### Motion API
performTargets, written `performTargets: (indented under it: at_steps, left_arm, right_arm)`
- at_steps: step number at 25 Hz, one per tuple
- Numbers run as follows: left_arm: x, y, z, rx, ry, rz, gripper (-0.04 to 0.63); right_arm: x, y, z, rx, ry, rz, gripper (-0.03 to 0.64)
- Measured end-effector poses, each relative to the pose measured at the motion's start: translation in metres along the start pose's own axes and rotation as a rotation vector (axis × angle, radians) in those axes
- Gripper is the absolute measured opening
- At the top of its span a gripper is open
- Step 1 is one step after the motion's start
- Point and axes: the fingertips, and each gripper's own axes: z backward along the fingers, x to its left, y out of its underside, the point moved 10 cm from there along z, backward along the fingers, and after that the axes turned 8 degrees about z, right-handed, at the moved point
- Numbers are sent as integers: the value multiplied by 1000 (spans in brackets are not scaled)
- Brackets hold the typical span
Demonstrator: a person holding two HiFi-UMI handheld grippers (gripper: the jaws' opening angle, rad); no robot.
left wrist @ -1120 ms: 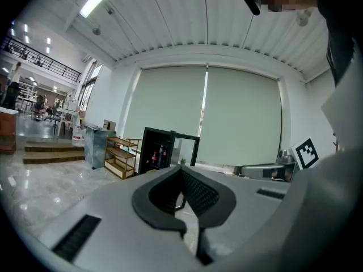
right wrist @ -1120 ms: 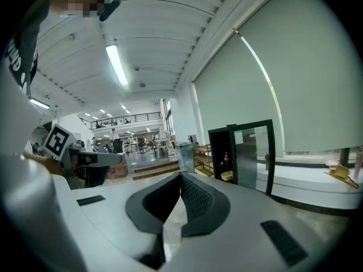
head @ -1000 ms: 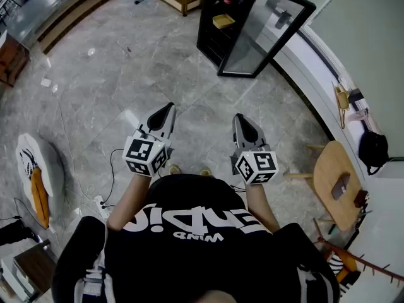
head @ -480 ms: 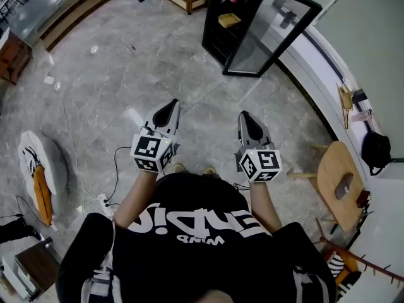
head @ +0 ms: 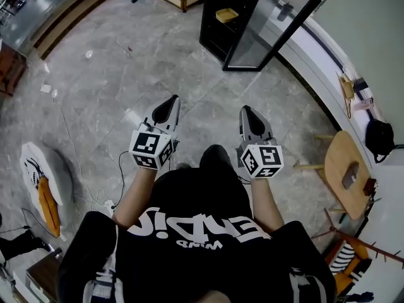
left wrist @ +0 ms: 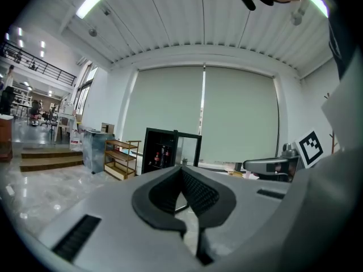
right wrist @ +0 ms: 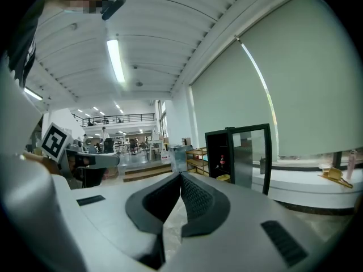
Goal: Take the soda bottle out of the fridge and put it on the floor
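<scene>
Grey stone floor [head: 113,68] lies under the person. The left gripper [head: 172,101] and right gripper [head: 245,110] are both clenched on nothing, well short of the fridge [head: 218,17]. Its glass door [head: 268,27] stands open. The soda bottle [left wrist: 164,154] sits inside the fridge, so no step is done yet. It looks tiny and blurry.
</scene>
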Motion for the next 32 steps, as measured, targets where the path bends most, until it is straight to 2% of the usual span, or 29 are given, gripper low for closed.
performTargets:
  at_steps: [6,13,22,32]
  left_arm:
    - [13,-3,-28,9,22,3,6]
    - [42,-13,-88,9,39,7,6]
    - [93,-54,-214,10,17,18,6]
    - [118,-105,-363,0,9,7,6]
  right_arm:
    - [-13,0,-25,-12,35,-27,21]
    - [-47,3,-84,-2,46,-41,21]
    - [-123,-18,-208,15,15,-49,21]
    - [-229,-51,-332,16,-31,-44,21]
